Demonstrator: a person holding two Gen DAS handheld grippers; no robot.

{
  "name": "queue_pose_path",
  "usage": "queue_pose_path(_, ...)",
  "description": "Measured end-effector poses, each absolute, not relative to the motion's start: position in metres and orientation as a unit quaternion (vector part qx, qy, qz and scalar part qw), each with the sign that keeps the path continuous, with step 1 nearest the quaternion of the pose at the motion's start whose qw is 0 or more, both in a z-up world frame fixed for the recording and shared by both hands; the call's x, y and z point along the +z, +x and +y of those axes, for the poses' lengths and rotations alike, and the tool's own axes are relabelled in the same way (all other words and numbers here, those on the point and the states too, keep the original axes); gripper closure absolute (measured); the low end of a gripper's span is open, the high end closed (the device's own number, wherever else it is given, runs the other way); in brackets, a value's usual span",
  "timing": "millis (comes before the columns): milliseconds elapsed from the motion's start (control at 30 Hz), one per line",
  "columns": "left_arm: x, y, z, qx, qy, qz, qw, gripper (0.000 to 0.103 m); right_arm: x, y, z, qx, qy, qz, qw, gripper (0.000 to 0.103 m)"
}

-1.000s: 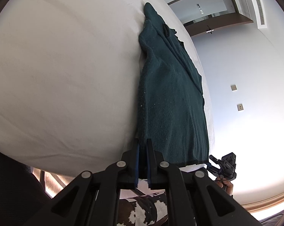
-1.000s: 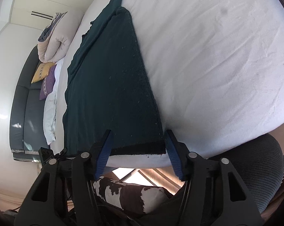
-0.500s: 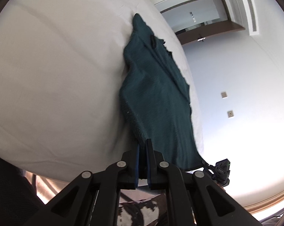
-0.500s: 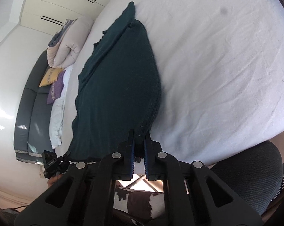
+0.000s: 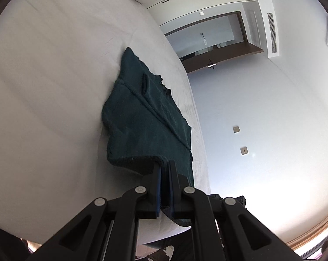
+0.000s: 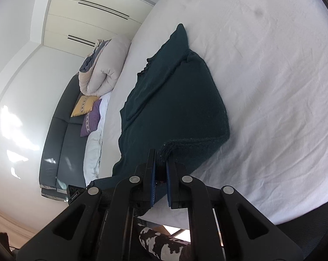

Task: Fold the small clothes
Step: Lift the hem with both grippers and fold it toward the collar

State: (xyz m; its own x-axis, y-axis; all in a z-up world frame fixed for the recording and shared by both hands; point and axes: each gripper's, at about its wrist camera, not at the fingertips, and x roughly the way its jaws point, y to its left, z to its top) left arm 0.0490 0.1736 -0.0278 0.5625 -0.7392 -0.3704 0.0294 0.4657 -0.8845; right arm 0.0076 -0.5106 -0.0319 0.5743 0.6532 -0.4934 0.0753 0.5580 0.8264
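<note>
Both the left gripper (image 5: 164, 169) and right gripper (image 6: 160, 163) pinch the green sweater's (image 6: 174, 100) apparently lifted hem

Bright daylight blows out the lower wall (image 5: 272, 195) into glare, while heavy fisheye curvature darkens both frames' corners.

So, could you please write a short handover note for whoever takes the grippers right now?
Left gripper: shut on the near hem of the sweater.
Right gripper: shut on the same hem, at its other corner.
The sweater lies on the bed, its near end lifted and curling toward the far end.
Done: both corners gripped, fold begun.
Left: carry the hem over, lay it down, release, then smooth.
</note>
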Motion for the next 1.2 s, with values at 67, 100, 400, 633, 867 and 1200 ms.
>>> queue_pose_path(67, -0.022, 0.063, 0.177, -0.252, -0.460, 0.383, 0.761, 0.098, -0.025, 0.022, -0.512, 0.188, 0.435, 0.415, 0.777, 0.096)
queue_pose_path(100, -0.021, 0.068, 0.176, -0.252, -0.462, 0.379, 0.761, 0.098, -0.021, 0.030, -0.511, 0.188, 0.435, 0.411, 0.778, 0.096)
queue_pose_path(400, -0.002, 0.154, 0.173, -0.249, -0.461, 0.358, 0.773, 0.098, 0.005, 0.124, -0.511, 0.188, 0.447, 0.380, 0.788, 0.096)
queue_pose_path(633, -0.001, 0.240, 0.169, -0.233, -0.452, 0.361, 0.782, 0.098, 0.014, 0.221, -0.512, 0.175, 0.450, 0.367, 0.795, 0.096)
queue_pose_path(867, -0.020, 0.320, 0.167, -0.203, -0.449, 0.375, 0.786, 0.098, 0.002, 0.316, -0.513, 0.147, 0.441, 0.376, 0.802, 0.096)
queue_pose_path(1200, -0.083, 0.389, 0.167, -0.155, -0.460, 0.410, 0.772, 0.095, -0.053, 0.420, -0.521, 0.082, 0.447, 0.400, 0.796, 0.095)
